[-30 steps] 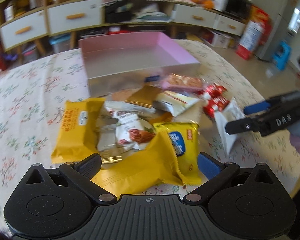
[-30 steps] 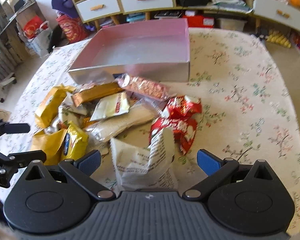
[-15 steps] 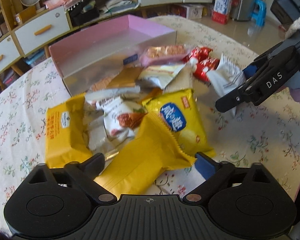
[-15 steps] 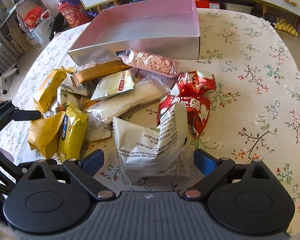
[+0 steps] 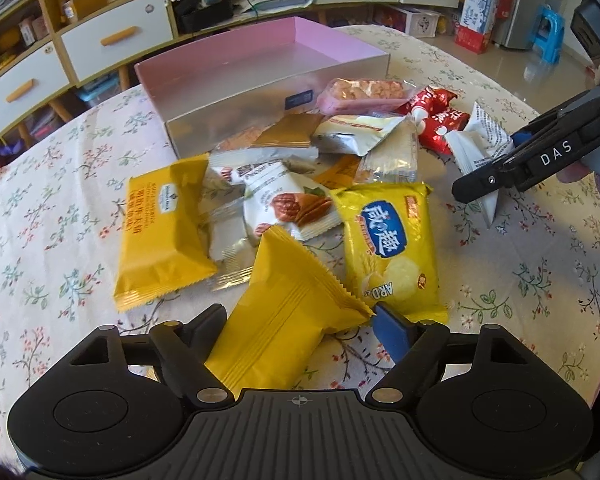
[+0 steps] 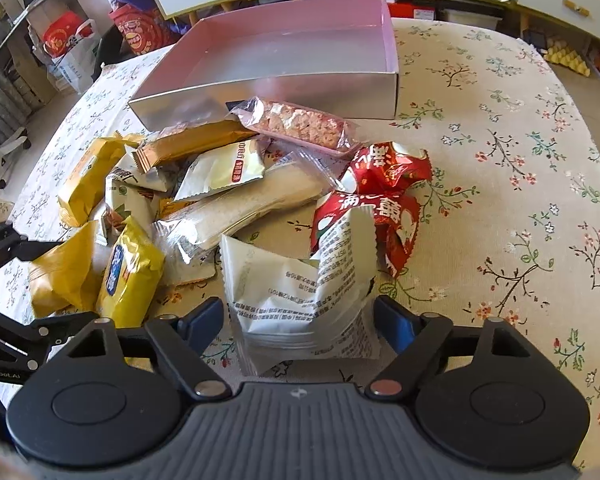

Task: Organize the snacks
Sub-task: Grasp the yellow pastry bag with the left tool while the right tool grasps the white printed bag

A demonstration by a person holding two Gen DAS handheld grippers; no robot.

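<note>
A pile of snack packets lies on the floral tablecloth in front of an empty pink-lined box [image 5: 236, 68] [image 6: 392, 40]. My left gripper [image 5: 300, 320] points down at the near end of the pile. Its jaws are closing, and both pads touch the sides of a plain yellow packet [image 5: 288, 312]. My right gripper [image 6: 298, 310] straddles a crumpled white printed packet [image 6: 300, 280]. Its jaws are closing too, with the pads just beside the packet's edges. In the left wrist view the right gripper [image 5: 496, 184] sits over that white packet [image 5: 480, 136].
Other packets lie around: a yellow chip bag [image 5: 392, 240], a yellow cake packet [image 5: 160, 232], red wrappers [image 6: 384, 192], a pink cracker pack [image 6: 300, 124], a gold bar [image 6: 196, 144]. Cabinets with drawers [image 5: 116, 36] stand behind the table. The table's edge is at the right [image 5: 580, 360].
Both grippers' jaws have narrowed around their packets. The left wrist view has rolled, so the box and pile now sit tilted in it. The right gripper has come slightly closer to the white packet.
</note>
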